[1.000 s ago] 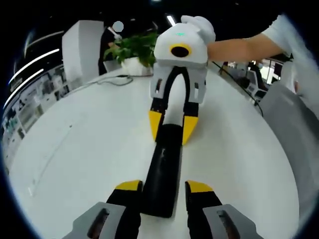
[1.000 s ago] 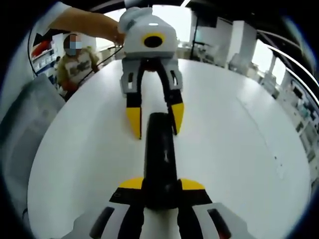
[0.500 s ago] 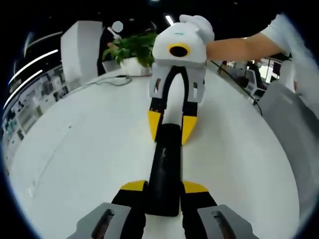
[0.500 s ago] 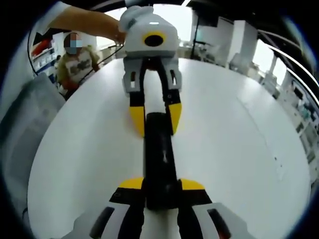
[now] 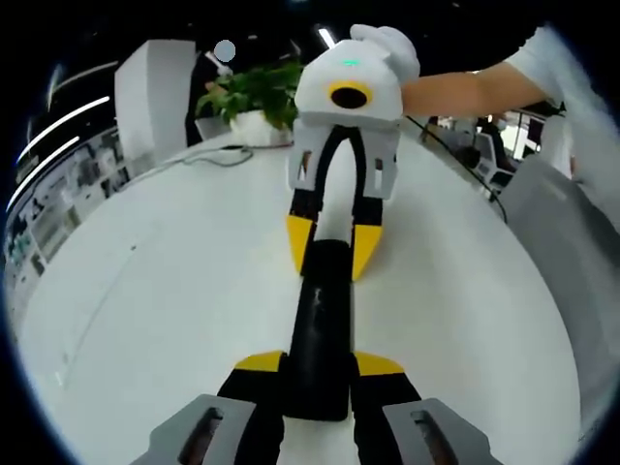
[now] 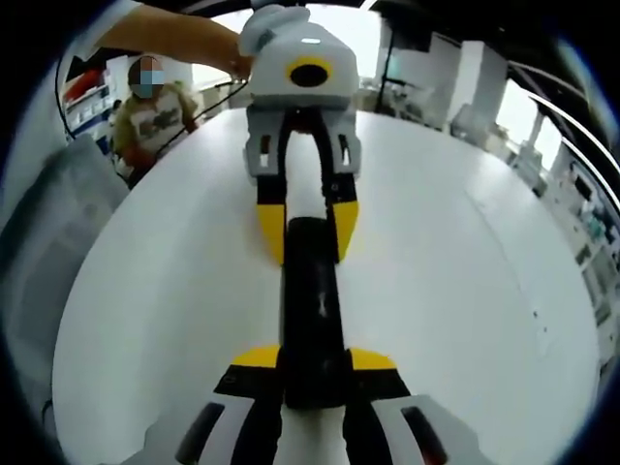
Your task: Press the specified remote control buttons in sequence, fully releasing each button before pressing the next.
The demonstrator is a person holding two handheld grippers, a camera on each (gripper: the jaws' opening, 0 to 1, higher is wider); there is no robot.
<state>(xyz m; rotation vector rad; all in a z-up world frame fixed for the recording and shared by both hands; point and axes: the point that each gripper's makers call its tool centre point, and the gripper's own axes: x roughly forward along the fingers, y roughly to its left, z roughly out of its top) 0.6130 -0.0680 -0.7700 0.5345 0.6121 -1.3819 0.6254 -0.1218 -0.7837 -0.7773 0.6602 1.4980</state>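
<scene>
Both claws grip remote (image 5: 320, 329) on table (image 5: 174, 281).

Each gripper (image 5: 318, 366) has black jaws with yellow tips and grey mounts. The other gripper (image 5: 333, 250) has a white rounded body — a small green light glows on top (near a white-gloved hand (image 5: 387, 44)).

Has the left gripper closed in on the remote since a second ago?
Yes. The left gripper has closed inward onto the black remote, which lies in place on the white table.
</scene>
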